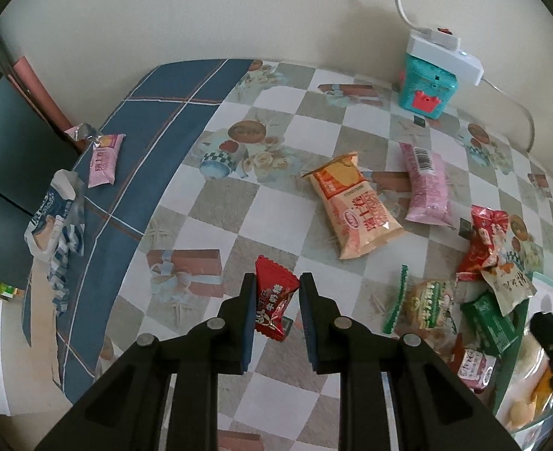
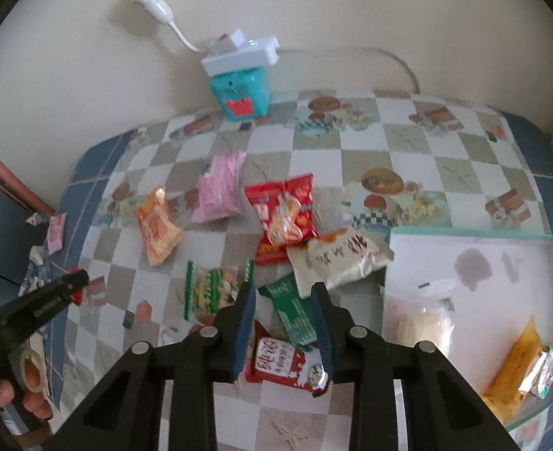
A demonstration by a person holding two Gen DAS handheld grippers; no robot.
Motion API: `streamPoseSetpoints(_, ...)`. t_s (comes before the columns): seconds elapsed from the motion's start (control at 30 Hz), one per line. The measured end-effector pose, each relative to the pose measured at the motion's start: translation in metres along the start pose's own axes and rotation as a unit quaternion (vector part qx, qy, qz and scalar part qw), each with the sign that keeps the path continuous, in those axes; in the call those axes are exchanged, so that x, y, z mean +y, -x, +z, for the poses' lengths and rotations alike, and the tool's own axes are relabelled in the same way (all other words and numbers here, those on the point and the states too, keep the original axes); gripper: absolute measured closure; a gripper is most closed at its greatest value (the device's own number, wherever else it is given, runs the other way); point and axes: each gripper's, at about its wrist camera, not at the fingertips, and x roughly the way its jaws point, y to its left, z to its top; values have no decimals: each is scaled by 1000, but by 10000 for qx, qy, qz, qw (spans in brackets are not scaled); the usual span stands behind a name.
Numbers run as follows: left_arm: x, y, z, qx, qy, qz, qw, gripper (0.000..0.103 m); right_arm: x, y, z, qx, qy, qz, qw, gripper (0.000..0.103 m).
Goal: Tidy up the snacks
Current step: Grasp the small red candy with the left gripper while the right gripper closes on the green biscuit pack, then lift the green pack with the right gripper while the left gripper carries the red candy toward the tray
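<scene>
My left gripper (image 1: pixel 276 285) has its jaws around a small red candy packet (image 1: pixel 272 297) that seems to lie on the table; whether the pads touch it I cannot tell. My right gripper (image 2: pixel 283 293) is open over a green packet (image 2: pixel 291 310) and a red-and-white packet (image 2: pixel 282 366). Near them lie a round green-edged biscuit pack (image 2: pixel 212 287), a white packet (image 2: pixel 336 259), a red chips bag (image 2: pixel 282 214), a pink packet (image 2: pixel 220 188) and an orange packet (image 2: pixel 158 225). The white tray (image 2: pixel 475 240) at right holds a yellow pack (image 2: pixel 517 372) and a clear-wrapped cake (image 2: pixel 423 325).
A teal toy box (image 2: pixel 240 92) with a white power strip (image 2: pixel 240 56) stands by the wall. A small pink packet (image 1: pixel 105 159) and a blue-and-white wrapper (image 1: pixel 53 221) lie on the blue table border at left. The left gripper (image 2: pixel 51 297) shows in the right wrist view.
</scene>
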Motion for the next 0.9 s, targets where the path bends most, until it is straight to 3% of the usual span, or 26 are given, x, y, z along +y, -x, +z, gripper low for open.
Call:
streamPoseSetpoints(0.2, -10, -1, -5, 59, -114, 53, 9999, 80, -12, -34, -7, 378, -37, -73, 9993, 66)
streamPoseSetpoints(0.37, -10, -9, -5, 141, -106, 106, 9998, 80, -17, -52, -10, 459, -98, 47, 9989, 51)
streamPoseSetpoints(0.43, -9, -12, -6, 173, -103, 111, 9997, 80, -16, -58, -11, 478, -73, 87, 9988, 50)
streamPoseSetpoints(0.53, -8, -15, -6, 209, -104, 117, 9997, 80, -9, -62, -11, 383, 95, -61, 9992, 40)
streamPoseSetpoints(0.67, -8, -18, -6, 240, -123, 123, 9996, 80, 0, -69, -12, 297, 446, -433, 9976, 40)
streamPoseSetpoints(0.9, -10, -21, -5, 261, -156, 150, 9994, 80, 4, -78, -12, 269, 722, -468, 9959, 38)
